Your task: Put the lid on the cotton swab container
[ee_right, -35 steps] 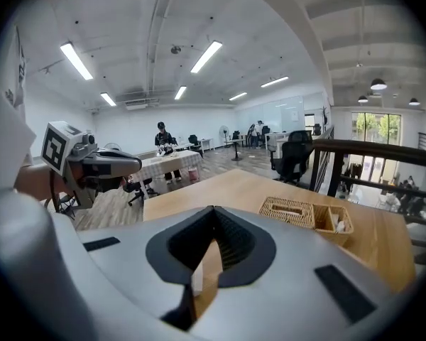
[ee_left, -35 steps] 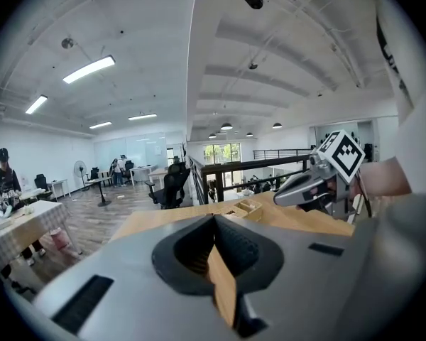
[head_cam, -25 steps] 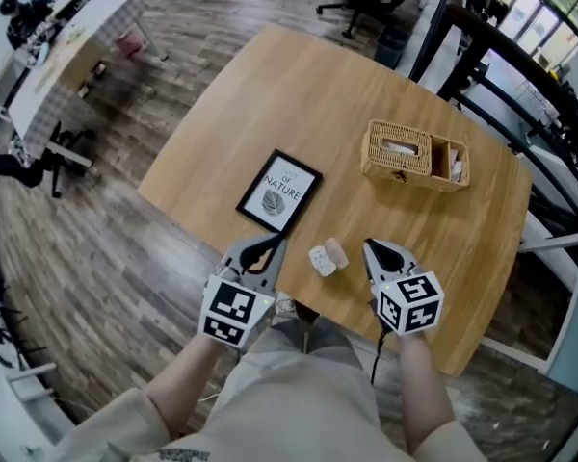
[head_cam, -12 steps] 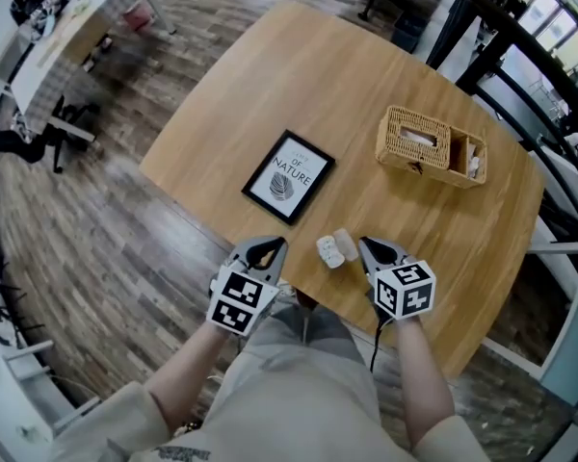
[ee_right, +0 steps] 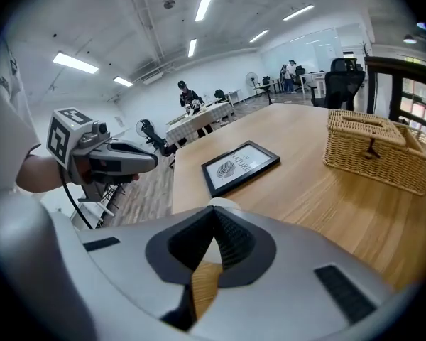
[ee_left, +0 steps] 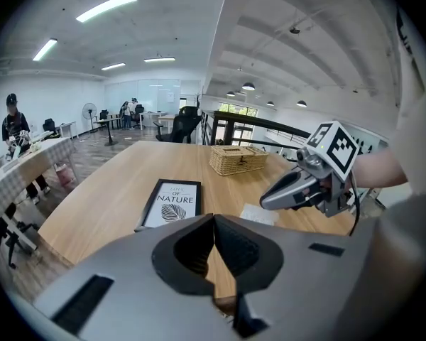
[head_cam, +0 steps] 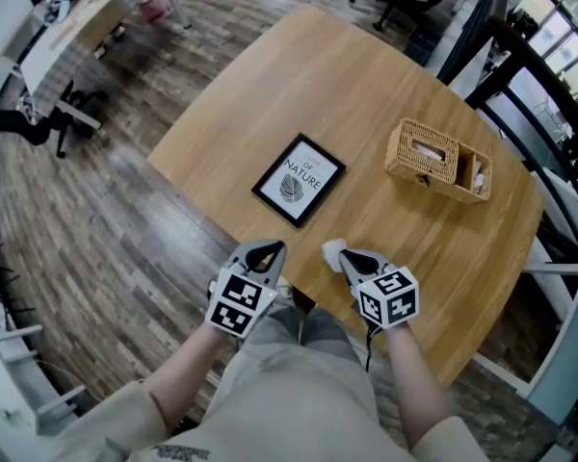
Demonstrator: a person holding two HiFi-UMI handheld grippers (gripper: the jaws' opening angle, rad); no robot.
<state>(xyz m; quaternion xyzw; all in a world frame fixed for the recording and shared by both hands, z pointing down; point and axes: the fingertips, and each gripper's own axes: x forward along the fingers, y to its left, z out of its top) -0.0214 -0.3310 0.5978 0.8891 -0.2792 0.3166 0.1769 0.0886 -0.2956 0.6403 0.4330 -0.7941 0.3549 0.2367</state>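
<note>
A small white piece of the cotton swab container set (head_cam: 331, 247) shows at the table's near edge; my right gripper (head_cam: 343, 256) hangs over the rest of it. In the left gripper view it is a pale flat box (ee_left: 259, 214) under that gripper (ee_left: 270, 199). A white rounded edge (ee_right: 224, 204) peeks just past the right gripper's tips (ee_right: 213, 209), which are shut with nothing between them. I cannot tell lid from container. My left gripper (head_cam: 262, 254) is shut and empty at the table's near-left edge, apart from the set.
A black-framed leaf print (head_cam: 299, 179) lies flat on the round wooden table (head_cam: 366, 94), just beyond the grippers. A wicker basket (head_cam: 438, 160) stands at the far right. Wood floor, office chairs and desks surround the table; people stand far off.
My right gripper has moved left over the container and lid, covering most of them. The left gripper has stayed by the table's edge.
</note>
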